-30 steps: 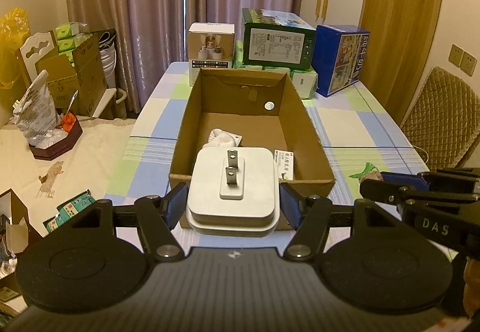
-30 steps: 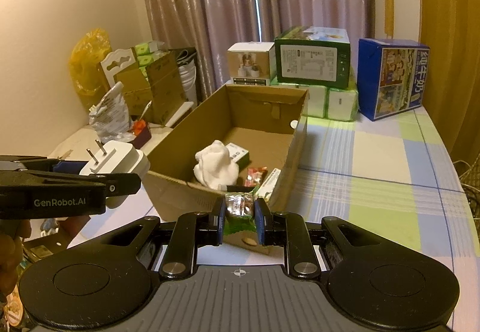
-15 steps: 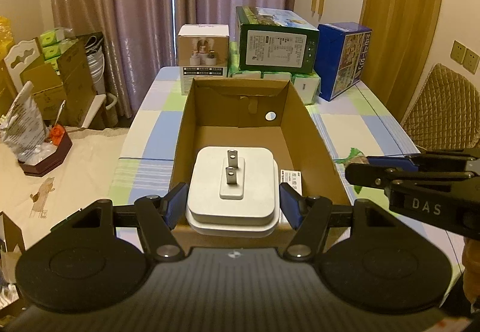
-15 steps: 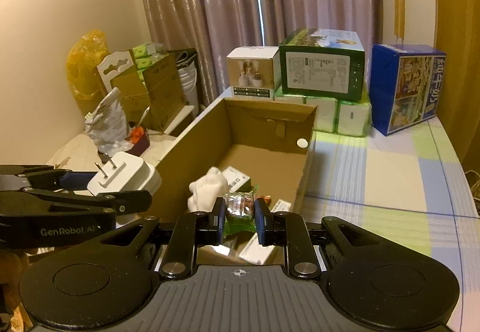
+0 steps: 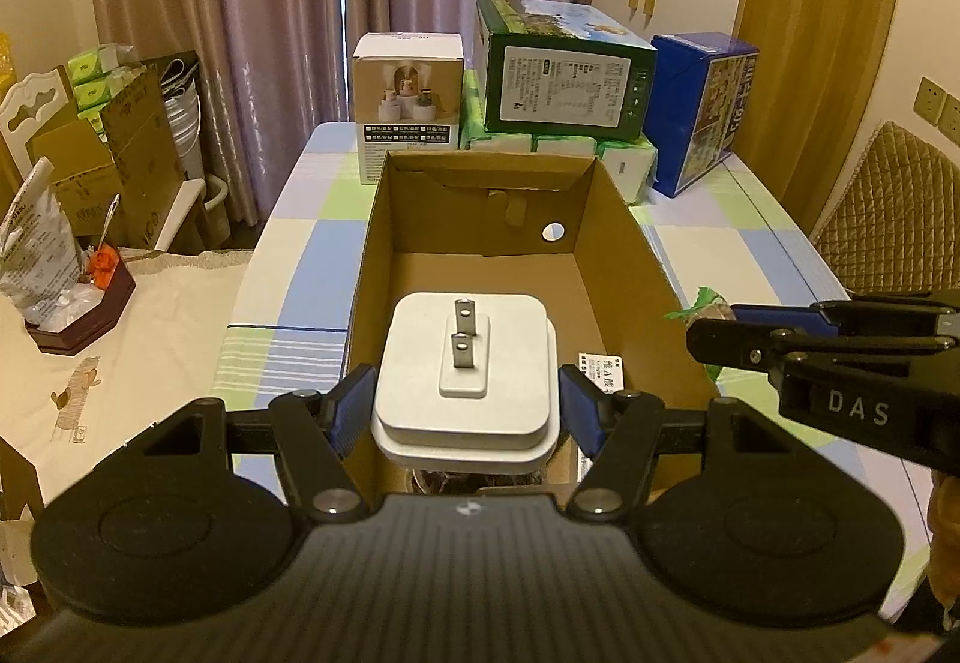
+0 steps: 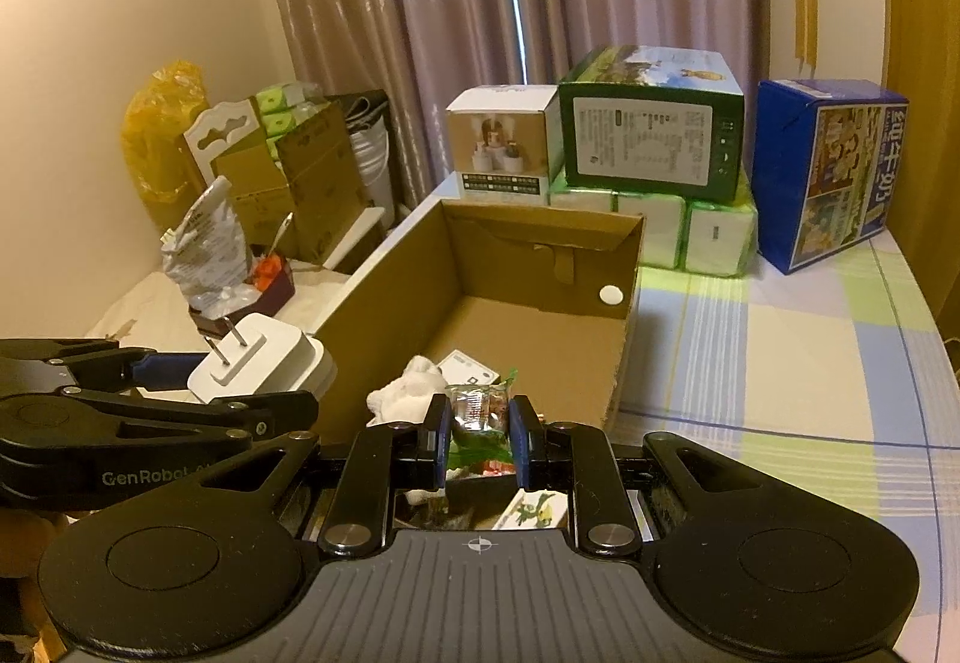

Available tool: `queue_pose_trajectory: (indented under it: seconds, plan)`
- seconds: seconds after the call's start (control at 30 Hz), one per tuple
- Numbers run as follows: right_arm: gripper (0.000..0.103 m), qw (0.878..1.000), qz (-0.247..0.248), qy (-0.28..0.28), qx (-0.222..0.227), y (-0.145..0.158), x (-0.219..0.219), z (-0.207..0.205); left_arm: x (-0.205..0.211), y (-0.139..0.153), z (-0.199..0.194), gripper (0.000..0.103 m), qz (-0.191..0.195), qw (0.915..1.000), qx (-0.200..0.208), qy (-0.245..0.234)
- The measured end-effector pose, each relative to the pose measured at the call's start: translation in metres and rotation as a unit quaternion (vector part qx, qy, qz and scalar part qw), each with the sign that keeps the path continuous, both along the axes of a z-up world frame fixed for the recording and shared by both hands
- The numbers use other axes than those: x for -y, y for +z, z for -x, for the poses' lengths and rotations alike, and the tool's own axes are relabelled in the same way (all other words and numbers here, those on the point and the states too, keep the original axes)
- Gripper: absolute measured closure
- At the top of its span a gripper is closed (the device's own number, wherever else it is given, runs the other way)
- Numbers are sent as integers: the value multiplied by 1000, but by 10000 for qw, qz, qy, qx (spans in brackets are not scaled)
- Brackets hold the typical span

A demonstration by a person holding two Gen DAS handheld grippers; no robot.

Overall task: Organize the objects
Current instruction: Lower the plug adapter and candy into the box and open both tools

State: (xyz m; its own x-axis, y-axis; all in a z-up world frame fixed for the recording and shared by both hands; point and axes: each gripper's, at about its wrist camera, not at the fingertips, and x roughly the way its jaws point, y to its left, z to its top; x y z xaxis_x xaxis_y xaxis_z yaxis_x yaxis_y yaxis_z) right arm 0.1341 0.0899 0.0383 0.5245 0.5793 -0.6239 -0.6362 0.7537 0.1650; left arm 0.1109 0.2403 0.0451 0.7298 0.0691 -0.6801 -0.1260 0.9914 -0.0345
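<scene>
— Two claws, two loads. What does each one hold?

— Left claw (image 5: 462, 404) is clenched on a white plug adapter (image 5: 462, 372), its blue pads pressing the two opposite flat sides, prongs pointing up and away. Right claw (image 6: 478, 426) is pinched on a small snack packet (image 6: 477, 414), crinkly foil with a green edge.

— Where do they sit against the cardboard box (image 5: 618, 219)?

— The adapter hangs just ahead of the left claw, over the near wall of the box. The packet is right between the right claw's pads, also at the near end of the box, with a white crumpled cloth (image 6: 403, 398) just beyond and to the left of it on the box floor, and a small printed carton (image 6: 469, 368) a little farther in.

— How will they handle?

— My guess: the adapter is stiff, smooth plastic and fairly dense for its size. The flat sides are the right hold; a grip on the rounded corners or the prongs would likely slip or twist. The packet looks light and soft, so it will crumple instead of resisting, and the foil may slide. Holding it across the middle, as now, seems best.

— Any risk on letting go?

— Probably little. The adapter could thump or tip onto its prongs; the packet should simply flutter down. Beyond the box, on the tabletop (image 6: 798, 351), the stacked cartons stand well apart.
</scene>
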Motion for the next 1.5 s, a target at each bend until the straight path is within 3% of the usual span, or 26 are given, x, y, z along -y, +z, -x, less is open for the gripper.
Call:
queue_pose_trajectory:
  seconds: [0.83, 1.5]
  plan:
    - [86, 9990, -10, -172, -408, -17, -11, -47, -9, -15, -53, 42, -208, 9991, -245, -284]
    - [86, 9987, -12, -182, -481, -25, -18, -62, -11, -30, -81, 42, -236, 9983, -367, -378]
